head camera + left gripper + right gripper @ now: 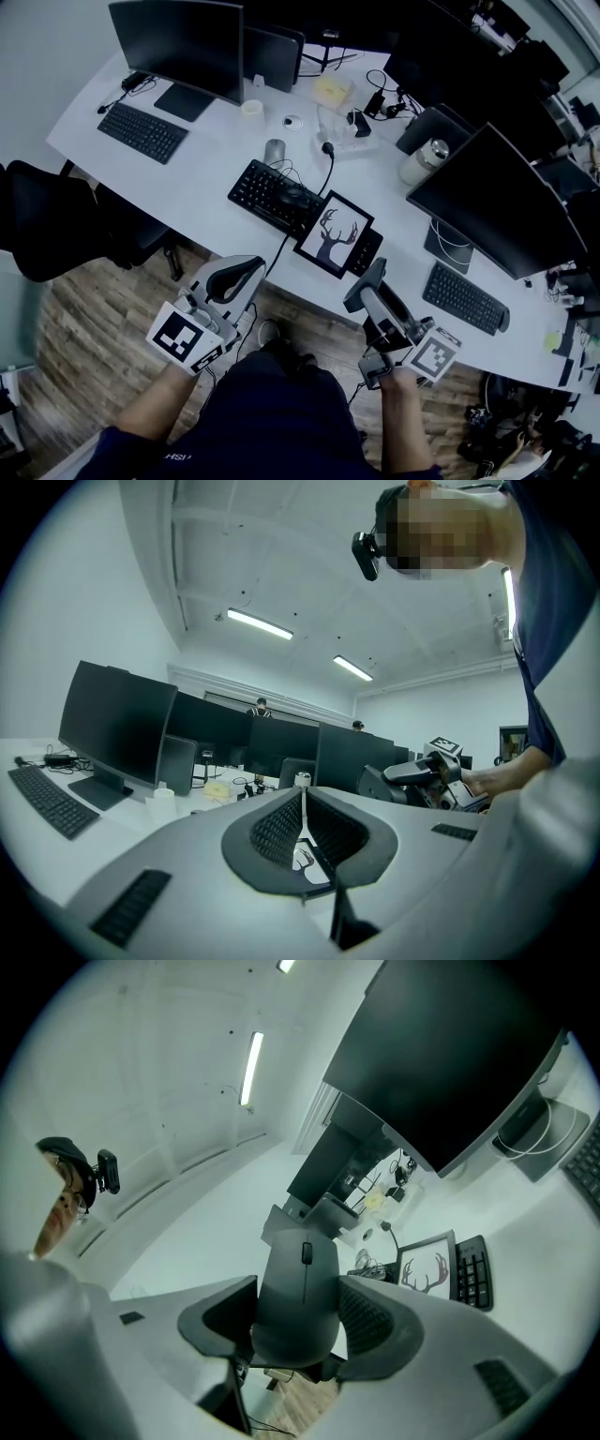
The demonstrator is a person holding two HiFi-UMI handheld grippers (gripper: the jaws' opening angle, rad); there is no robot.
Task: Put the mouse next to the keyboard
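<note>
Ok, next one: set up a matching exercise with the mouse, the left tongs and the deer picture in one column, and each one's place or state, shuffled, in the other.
Things:
1. mouse
2. left tongs
3. deer picture

Place or state:
A. shut, with nothing between them
B. lying across the black keyboard
C. clamped in the right tongs

Pairs: 1-C, 2-A, 3-B
</note>
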